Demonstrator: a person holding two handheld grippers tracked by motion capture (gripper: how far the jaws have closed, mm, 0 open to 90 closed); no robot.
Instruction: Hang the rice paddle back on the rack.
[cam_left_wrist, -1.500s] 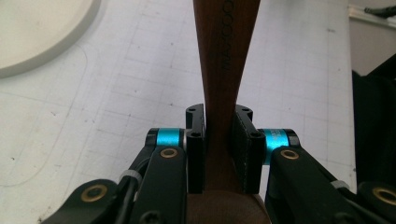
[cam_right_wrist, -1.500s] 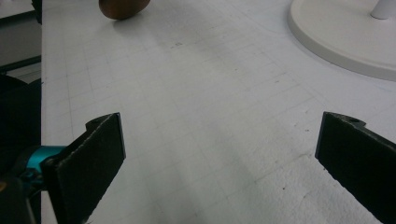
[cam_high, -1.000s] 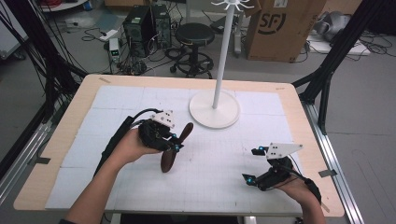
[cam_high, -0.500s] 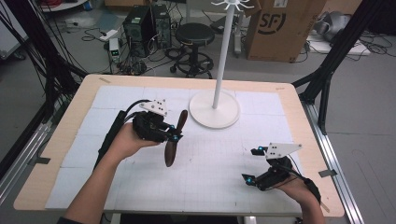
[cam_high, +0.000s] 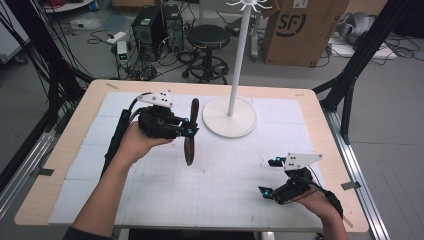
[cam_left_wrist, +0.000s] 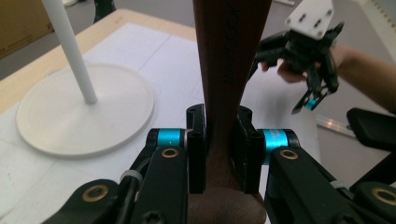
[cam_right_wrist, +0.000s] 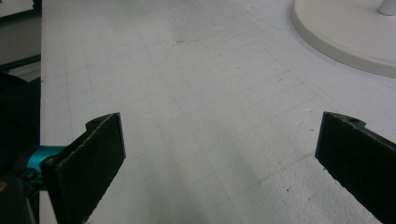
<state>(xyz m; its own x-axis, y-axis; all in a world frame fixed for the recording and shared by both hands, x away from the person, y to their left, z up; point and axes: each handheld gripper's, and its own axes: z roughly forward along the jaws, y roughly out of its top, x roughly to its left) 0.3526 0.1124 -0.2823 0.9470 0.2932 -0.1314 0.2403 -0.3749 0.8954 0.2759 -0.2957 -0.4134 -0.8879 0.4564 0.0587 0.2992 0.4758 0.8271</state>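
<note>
Nearest the person, the right gripper rests low over the white gridded mat at the counter's near right corner, its jaws spread wide with only bare mat between them in the right gripper view.

Farther in and to the left, the left gripper is held above the mat, its jaws pinching a dark brown wooden piece. In the high view the piece is long and slim, standing nearly upright, narrow at the waist where the jaws clamp it and widening toward rounded ends above and below the grip; it hangs clear of the mat. In the left gripper view the wood shows a smooth, reddish-brown grain with faint embossed lettering along its length, and both black pads press flat on its sides.

Just beyond, the white stand sits on its round base, near the piece but not touching, its thin pole rising to a hooked crown.
</note>
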